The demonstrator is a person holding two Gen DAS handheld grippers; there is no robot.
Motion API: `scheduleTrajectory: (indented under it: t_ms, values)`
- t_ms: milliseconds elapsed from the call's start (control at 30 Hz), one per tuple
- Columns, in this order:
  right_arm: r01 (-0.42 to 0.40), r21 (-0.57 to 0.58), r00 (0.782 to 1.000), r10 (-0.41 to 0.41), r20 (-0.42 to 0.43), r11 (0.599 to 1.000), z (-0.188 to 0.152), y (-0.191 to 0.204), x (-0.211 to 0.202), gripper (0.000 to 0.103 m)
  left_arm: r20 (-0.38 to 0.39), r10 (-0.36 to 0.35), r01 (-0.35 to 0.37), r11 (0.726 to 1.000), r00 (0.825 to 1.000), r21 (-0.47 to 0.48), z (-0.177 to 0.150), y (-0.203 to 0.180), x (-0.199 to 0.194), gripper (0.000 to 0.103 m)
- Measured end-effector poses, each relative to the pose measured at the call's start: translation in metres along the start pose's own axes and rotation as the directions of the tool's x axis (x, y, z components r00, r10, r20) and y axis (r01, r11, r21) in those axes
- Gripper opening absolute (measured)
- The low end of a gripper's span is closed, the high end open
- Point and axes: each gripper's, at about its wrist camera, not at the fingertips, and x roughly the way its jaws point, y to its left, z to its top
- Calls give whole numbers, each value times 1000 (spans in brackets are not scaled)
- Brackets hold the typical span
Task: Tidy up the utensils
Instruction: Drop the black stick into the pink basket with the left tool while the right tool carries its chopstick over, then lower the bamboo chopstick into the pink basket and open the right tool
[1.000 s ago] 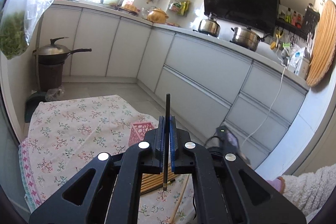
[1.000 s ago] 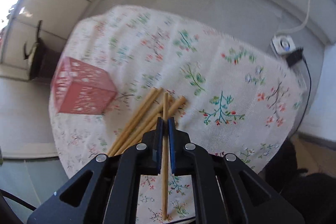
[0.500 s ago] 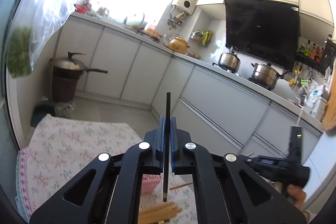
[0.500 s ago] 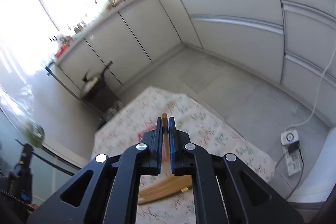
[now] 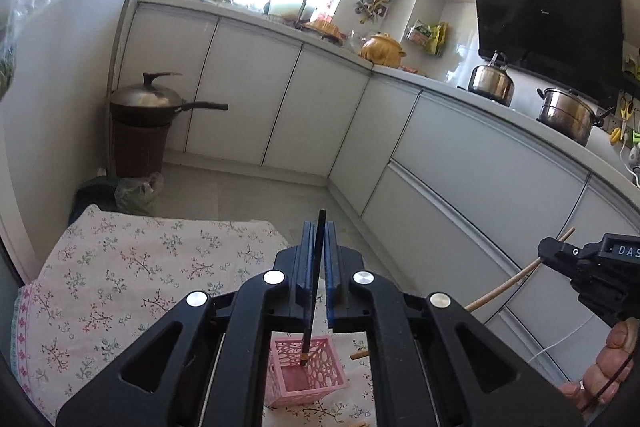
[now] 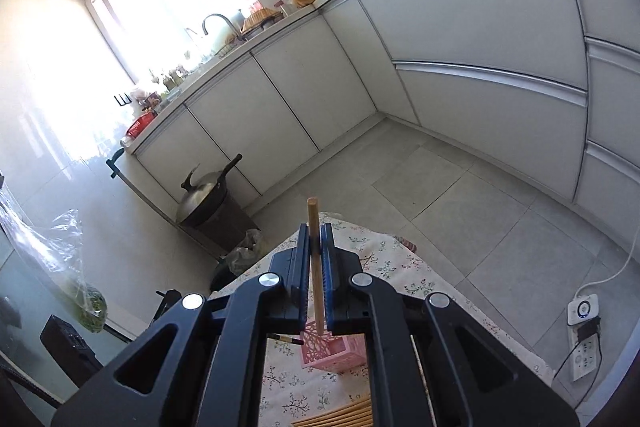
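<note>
Here, line by line:

Left gripper (image 5: 316,247): pressed together on a black chopstick (image 5: 314,287), its blue pads clamping the stick near its upper half.
Black chopstick: thin, dark, nearly upright; its lower tip carries a brownish band and hangs over the open mouth of the pink basket (image 5: 306,371). Whether the tip touches the basket cannot be told.
Right gripper (image 6: 316,251): pinching a wooden chopstick (image 6: 315,263), pale tan, blunt-ended, running between the pads and sticking out past them.
Pink basket: small, square, with cut-out lattice walls, standing on the floral tablecloth (image 5: 120,279); nothing shows inside from above.
Loose chopsticks (image 6: 340,417): a bundle of tan sticks lying on the cloth near the bottom edge of the right wrist view, apart from the basket (image 6: 334,349).
Left wrist view only: looks down into the basket's interior; also shows the right gripper (image 5: 560,255) from the side with its tan stick (image 5: 508,283) slanting down, and the person's right hand (image 5: 604,371) behind it.
Right wrist view only: shows the basket's outer wall, the black stick's banded tip (image 6: 285,339) coming in from the left just beside the basket, a power strip (image 6: 582,311) on the floor, and the loose bundle.
Both views: a lidded wok (image 5: 152,101) on a dark bin by the white cabinets.
</note>
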Motion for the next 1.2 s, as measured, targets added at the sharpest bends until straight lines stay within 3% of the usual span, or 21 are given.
scheduleTrajectory:
  t_ms: [67,133,233,333,533,733,900,1000,1133,1200]
  values:
    - [9,-11,1000,-10,-5,1000,1,-1,12,6,-28,5,-5,1000,1000,-10,-7,5,12,5]
    - [19,-24,1000,-19,-18,1000,0,-1,21,6,-56,12,-14,999,998,-29,-9,9,19,16]
    - [22,-29,999,-23,-40,999,-1,0,33,6,-3,31,-31,999,1000,-41,-3,11,6,36]
    - [23,-43,998,-26,-57,999,-5,5,40,6,60,41,-38,998,997,-47,8,10,-15,44]
    - [34,-51,995,-39,-96,998,-15,13,62,6,89,62,-59,997,994,-43,15,17,-35,50]
    - [40,-42,988,-46,-147,998,-23,9,103,10,39,71,-69,997,997,-35,12,19,-31,53]
    - [40,-109,992,-52,-113,993,-30,20,92,11,55,82,-83,997,995,11,12,8,-37,57]
    - [55,-169,994,-71,-88,984,-36,28,82,12,70,95,-99,994,993,48,11,-4,-41,65]
    - [79,-194,995,-88,-38,978,-42,30,62,42,159,138,-154,984,978,94,8,-19,-60,87]
    - [97,-214,995,-100,-4,972,-44,31,49,43,187,148,-171,979,971,115,7,-26,-69,91]
